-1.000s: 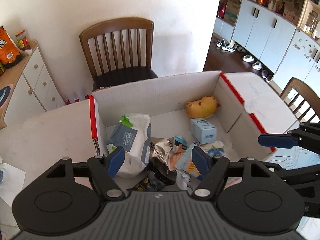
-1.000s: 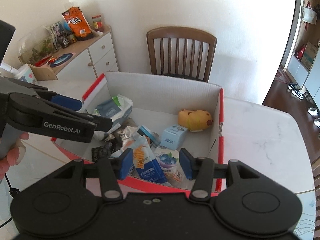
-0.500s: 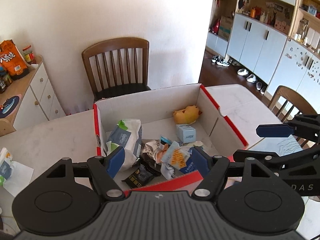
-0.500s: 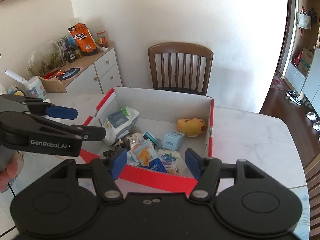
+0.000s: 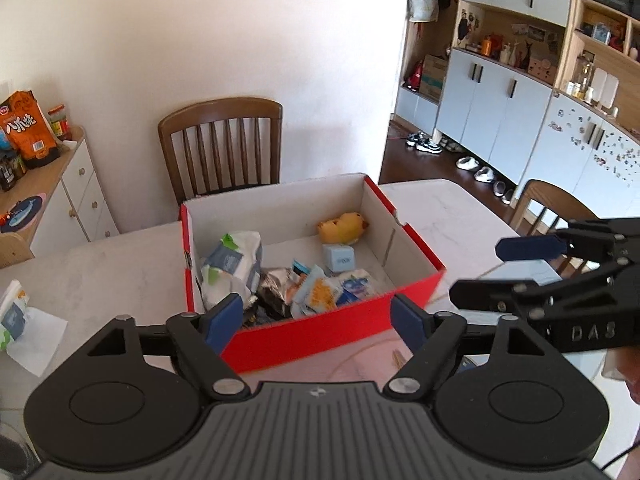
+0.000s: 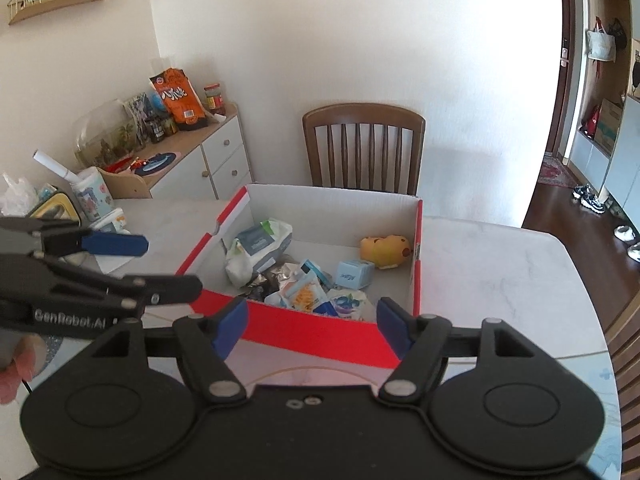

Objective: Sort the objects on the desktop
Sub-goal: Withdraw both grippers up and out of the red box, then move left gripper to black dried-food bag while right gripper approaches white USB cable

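Left wrist view, my inventory: one red cardboard box (image 5: 320, 332) at the middle of the table (image 5: 100, 268), holding one yellow plush toy (image 5: 342, 227) in its far right corner, one small blue carton (image 5: 338, 257) beside it, one white wipes pack (image 5: 234, 264) on the left, and several crinkly snack packets (image 5: 316, 292) heaped at the near wall. I judge all light; the toy soft, the packets slippery, the carton best pinched across flat sides. Left gripper (image 5: 318, 320) and right gripper (image 6: 312, 320) have just been opening, empty.
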